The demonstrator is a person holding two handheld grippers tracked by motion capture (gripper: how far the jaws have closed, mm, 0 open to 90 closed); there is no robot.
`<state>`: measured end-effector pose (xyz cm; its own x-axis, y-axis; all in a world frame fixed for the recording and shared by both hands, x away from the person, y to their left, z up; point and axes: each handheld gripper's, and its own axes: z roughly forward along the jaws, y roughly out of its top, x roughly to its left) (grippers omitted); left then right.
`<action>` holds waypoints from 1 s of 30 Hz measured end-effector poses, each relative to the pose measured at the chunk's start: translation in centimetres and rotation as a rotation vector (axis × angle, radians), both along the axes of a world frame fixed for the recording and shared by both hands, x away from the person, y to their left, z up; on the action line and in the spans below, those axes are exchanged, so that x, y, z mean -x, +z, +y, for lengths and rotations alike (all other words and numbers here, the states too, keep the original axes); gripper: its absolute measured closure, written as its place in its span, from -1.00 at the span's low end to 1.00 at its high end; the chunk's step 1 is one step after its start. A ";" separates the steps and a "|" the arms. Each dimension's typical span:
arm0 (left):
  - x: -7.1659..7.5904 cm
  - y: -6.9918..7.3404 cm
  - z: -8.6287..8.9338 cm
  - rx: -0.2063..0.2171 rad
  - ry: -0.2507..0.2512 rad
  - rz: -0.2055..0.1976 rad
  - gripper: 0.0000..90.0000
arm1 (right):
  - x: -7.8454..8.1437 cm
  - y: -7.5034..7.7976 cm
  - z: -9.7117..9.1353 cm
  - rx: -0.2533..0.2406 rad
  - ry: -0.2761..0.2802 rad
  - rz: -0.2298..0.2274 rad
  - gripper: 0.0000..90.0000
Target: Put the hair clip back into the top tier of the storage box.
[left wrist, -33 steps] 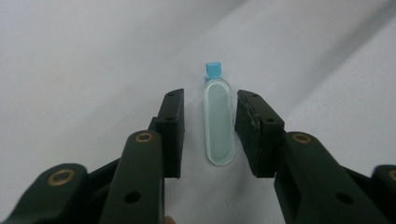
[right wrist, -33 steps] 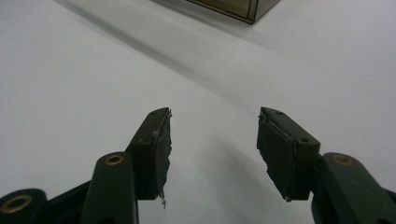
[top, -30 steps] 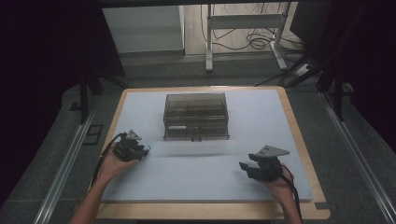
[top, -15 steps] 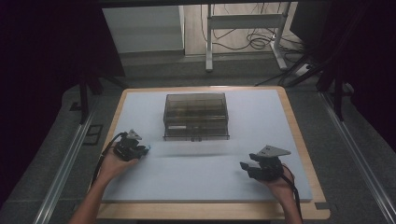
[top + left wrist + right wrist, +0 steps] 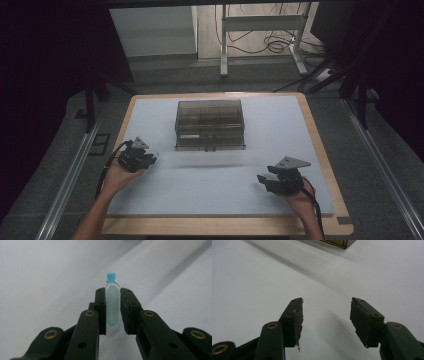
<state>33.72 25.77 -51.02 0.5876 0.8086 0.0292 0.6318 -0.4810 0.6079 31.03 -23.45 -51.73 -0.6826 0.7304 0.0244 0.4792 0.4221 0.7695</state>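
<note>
Left tongs (image 5: 113, 312) clamping small clear vial (image 5: 113, 305) with blue cap, cap poking out past tips, jaws having just been closing on it. Hovering near left edge of counter (image 5: 300, 125). Right tongs (image 5: 325, 320) gaping wide, gripping nothing, sitting near front right corner. Smoky drawer box (image 5: 210, 124) standing toward back edge, mid-counter.

Your two black two-jaw grippers, left (image 5: 150, 159) and right (image 5: 266, 181), carry brass-ringed screws, trailing black cables; the right wears a grey three-cornered plate.
</note>
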 end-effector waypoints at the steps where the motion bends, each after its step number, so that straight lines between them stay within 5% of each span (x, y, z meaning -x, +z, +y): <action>1: 0.1 0.2 0.0 0.003 -0.004 -0.003 0.71 | 0.0 0.0 0.0 0.000 0.000 0.002 -0.06; 30: 1.1 3.0 -0.5 0.048 -0.028 -0.056 0.71 | 0.1 0.0 -0.2 -0.012 -0.006 0.018 -0.11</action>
